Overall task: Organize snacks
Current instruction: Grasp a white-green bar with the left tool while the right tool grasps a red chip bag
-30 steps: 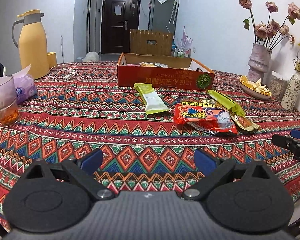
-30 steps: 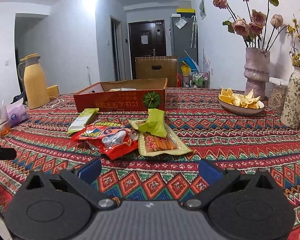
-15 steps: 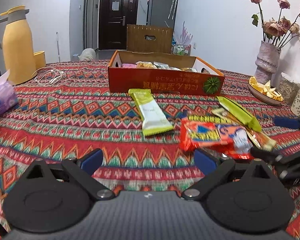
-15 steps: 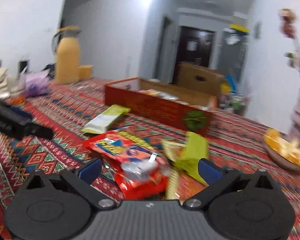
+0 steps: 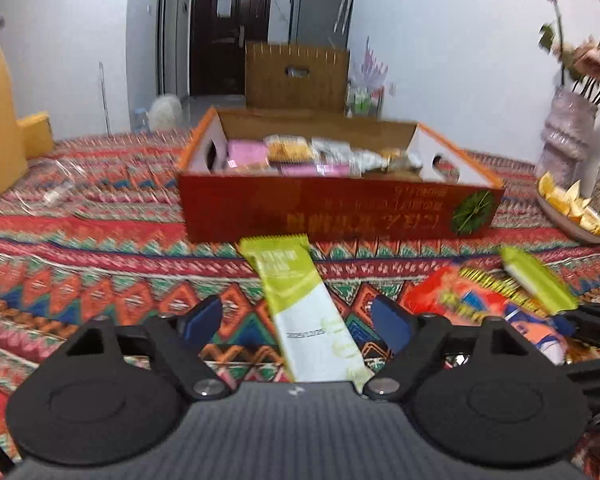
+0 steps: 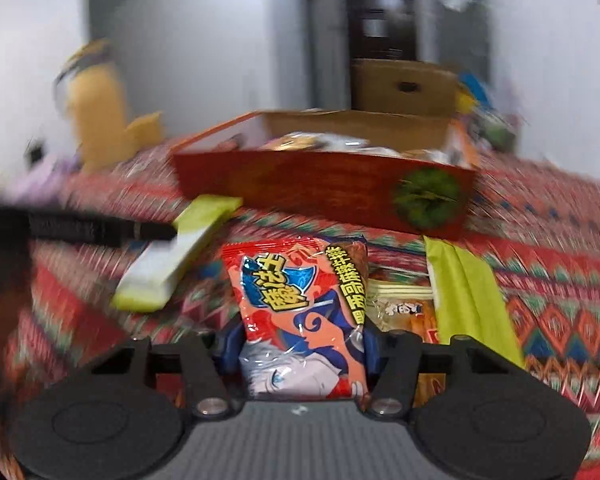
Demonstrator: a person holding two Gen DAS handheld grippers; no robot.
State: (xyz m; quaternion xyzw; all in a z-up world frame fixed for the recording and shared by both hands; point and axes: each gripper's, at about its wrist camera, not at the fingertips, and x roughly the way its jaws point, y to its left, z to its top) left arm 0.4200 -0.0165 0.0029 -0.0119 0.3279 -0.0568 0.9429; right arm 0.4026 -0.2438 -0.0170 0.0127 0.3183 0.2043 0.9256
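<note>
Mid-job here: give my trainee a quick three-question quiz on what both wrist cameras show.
1. True or false: the red cardboard box is empty.
2. Which snack lies between the left gripper fingers? A) green-and-white bar B) red snack bag
3. Fill in: the right gripper is closing around the ____.

Key: 1 false, wrapped snacks already lie inside; 2 A; 3 red snack bag.

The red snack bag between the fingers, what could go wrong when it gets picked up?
The right gripper is closing on the red snack bag, which lies partly over the clear packet, so that packet might get dragged along. The bag looks puffy and could slip or get squashed. The left gripper, closing around the green and white bar, works close by, so the two could bump.
</note>
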